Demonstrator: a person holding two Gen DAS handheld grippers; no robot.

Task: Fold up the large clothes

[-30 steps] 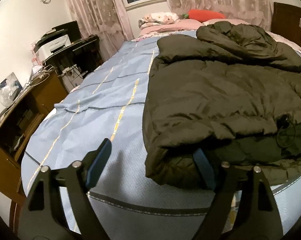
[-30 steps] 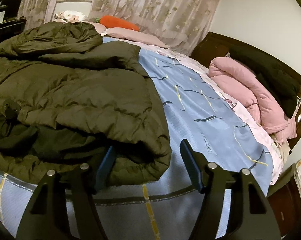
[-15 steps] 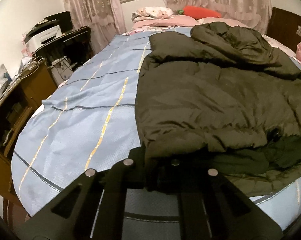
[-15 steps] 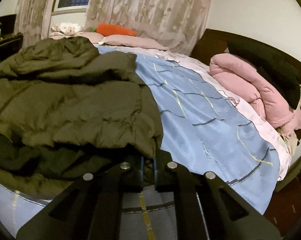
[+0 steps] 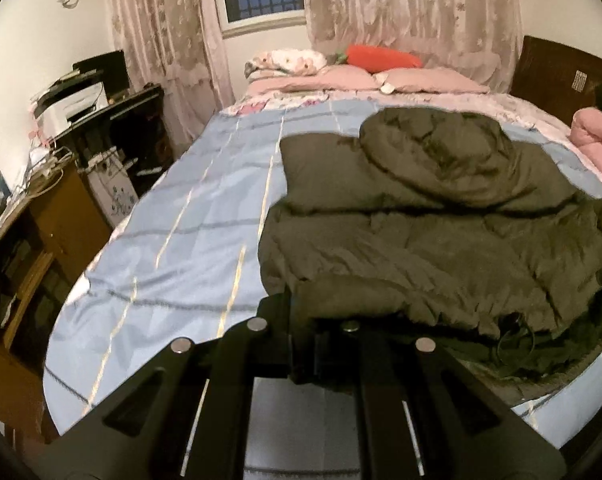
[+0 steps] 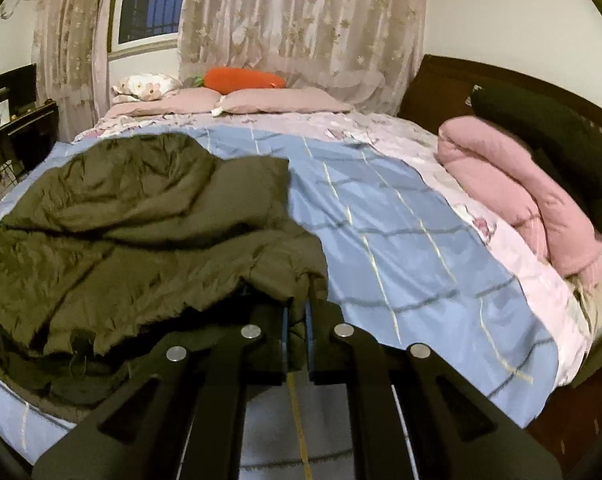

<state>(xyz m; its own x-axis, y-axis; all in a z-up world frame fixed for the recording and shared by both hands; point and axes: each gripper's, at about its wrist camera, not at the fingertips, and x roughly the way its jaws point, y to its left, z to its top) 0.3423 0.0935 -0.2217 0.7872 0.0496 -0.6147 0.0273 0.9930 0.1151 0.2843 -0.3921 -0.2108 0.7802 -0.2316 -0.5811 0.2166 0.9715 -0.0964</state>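
A large olive-green padded jacket [image 5: 441,216] lies on the blue checked bed cover [image 5: 189,232], its hood bunched toward the pillows. My left gripper [image 5: 305,320] is shut on the jacket's near left hem corner and holds it lifted above the bed. In the right wrist view the same jacket [image 6: 141,236] fills the left half, on the blue cover [image 6: 401,240]. My right gripper [image 6: 297,316] is shut on the near right hem corner, with dark fabric pinched between the blue pads.
A folded pink quilt [image 6: 513,200] with a dark garment [image 6: 549,148] on it lies at the bed's right edge by the headboard. Pink pillows [image 5: 365,80] and an orange carrot cushion [image 5: 381,58] lie at the far end. A wooden desk [image 5: 29,248] with printers [image 5: 81,96] stands left.
Both grippers closed on the jacket's near hem corners, from open a second ago. Both have since risen and carried the hem up and forward over the jacket.
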